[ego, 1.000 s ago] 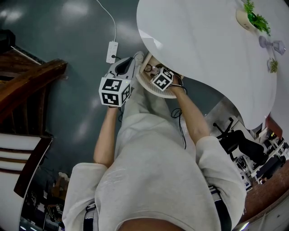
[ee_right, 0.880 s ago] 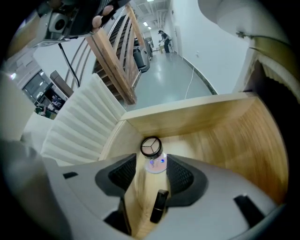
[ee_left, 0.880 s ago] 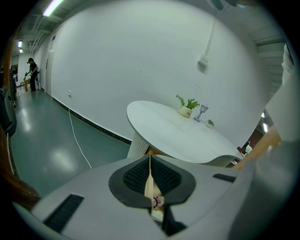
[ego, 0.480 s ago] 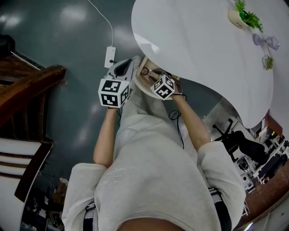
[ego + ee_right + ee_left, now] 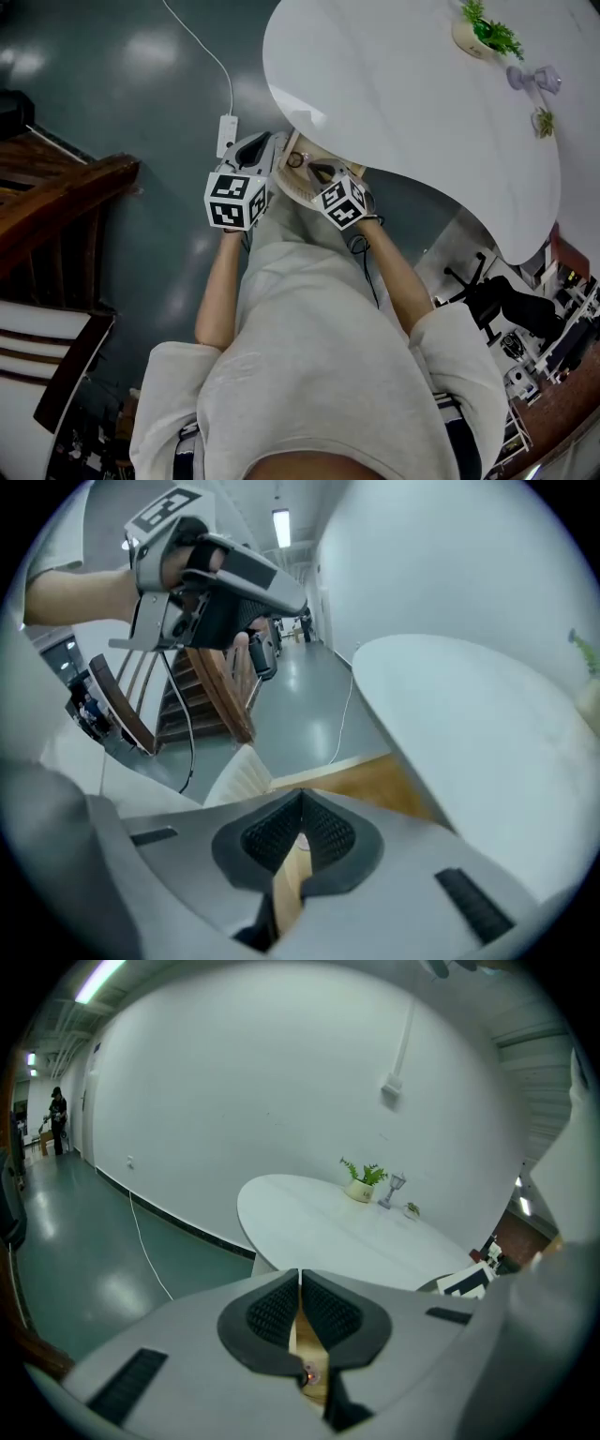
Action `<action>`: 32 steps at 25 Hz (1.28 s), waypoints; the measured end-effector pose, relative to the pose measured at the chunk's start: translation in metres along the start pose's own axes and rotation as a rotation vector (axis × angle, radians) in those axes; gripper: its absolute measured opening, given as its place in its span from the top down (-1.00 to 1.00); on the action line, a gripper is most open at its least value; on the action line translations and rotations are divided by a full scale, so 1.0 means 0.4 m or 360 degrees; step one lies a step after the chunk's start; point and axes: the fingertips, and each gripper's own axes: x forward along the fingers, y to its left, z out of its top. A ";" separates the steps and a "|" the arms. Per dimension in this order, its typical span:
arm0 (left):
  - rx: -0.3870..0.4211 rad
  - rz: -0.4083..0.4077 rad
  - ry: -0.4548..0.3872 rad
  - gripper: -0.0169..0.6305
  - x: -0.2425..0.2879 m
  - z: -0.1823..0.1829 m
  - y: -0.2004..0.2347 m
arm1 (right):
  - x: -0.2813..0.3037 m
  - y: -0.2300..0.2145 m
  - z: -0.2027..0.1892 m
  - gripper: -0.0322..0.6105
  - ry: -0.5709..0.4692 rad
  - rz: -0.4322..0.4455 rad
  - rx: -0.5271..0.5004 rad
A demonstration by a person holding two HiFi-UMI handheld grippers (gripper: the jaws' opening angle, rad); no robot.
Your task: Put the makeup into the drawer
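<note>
— How is the left gripper (image 5: pixel 300 1277) standing?

— Pressed together. The ribbed pads meet at the tips with nothing pinched. In the head view it hangs just left of the open drawer (image 5: pixel 292 190), its nose toward the white table (image 5: pixel 412 103). The spot is too small to tell whether it touches the drawer's corner.

— And the makeup?

— It lies in the drawer, just under the table's edge. There is a small ring-shaped piece and a dark piece beside it, which I take for the makeup (image 5: pixel 322 171). Both are too tiny to name one by one. The tabletop cuts off the back of the drawer, so anything further in is hidden.

— The right gripper (image 5: pixel 301 803)?

— Its jaws have just been closing and now sit together, with nothing between them. A strip of pale wood shows through the slot below the pads, but it lies beyond them and is not gripped. In the head view this gripper is over the drawer's near rim, close to the makeup and apart from it.

— Anything else hard to read?

— In the head view each marker cube covers most of the hand behind it. In the right gripper view the drawer's inside is blocked by the gripper's own grey body.
</note>
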 end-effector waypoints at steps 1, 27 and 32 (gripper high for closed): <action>0.0007 -0.0001 -0.0007 0.90 -0.003 0.007 -0.004 | -0.015 -0.002 0.010 0.90 -0.0025 0.0000 0.0030; 0.0258 -0.0049 -0.0269 0.90 -0.085 0.290 -0.115 | -0.553 -0.344 0.286 0.91 -0.0800 -0.0707 0.0324; 0.0318 -0.0051 -0.0333 0.90 -0.101 0.360 -0.145 | -0.651 -0.399 0.278 0.90 -0.0854 -0.0826 0.0354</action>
